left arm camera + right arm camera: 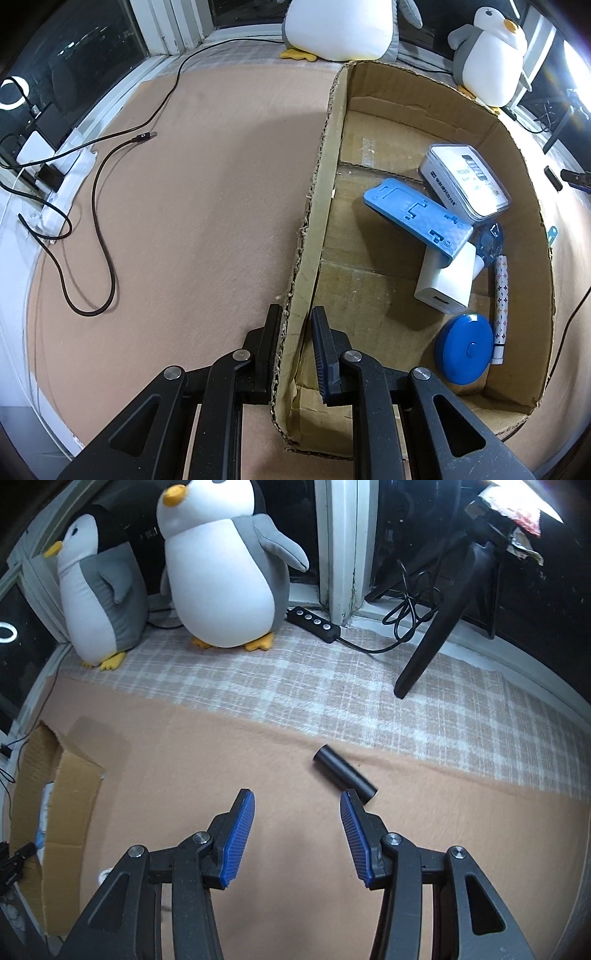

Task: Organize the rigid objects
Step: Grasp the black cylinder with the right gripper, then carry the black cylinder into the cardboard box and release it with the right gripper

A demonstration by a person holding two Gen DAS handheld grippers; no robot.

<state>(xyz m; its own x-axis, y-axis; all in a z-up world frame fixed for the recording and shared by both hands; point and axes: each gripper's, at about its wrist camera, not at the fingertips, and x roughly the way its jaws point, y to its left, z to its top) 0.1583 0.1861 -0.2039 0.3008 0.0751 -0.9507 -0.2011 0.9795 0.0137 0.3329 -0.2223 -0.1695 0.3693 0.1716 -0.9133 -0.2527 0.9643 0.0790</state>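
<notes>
My left gripper [295, 325] is shut on the near left wall of the cardboard box [325, 177], one finger outside and one inside. In the box lie a clear-lidded white case [465, 181], a blue plastic block [417, 218], a white charger [447, 284], a round blue tape measure [465, 347] and a patterned pen [500, 302]. In the right wrist view my right gripper [297, 801] stands open above the tan mat with nothing between its fingers. A black cylinder [345, 773] lies on the mat just beyond its right fingertip. The box's corner [55, 794] shows at the far left.
Two plush penguins [221, 572] stand by the window on a checked cloth [332, 686]. A black power strip [314, 622] and a dark stand leg [436, 635] are behind the cylinder. A loose black cable [107, 206] and a white power strip [62, 184] lie left of the box.
</notes>
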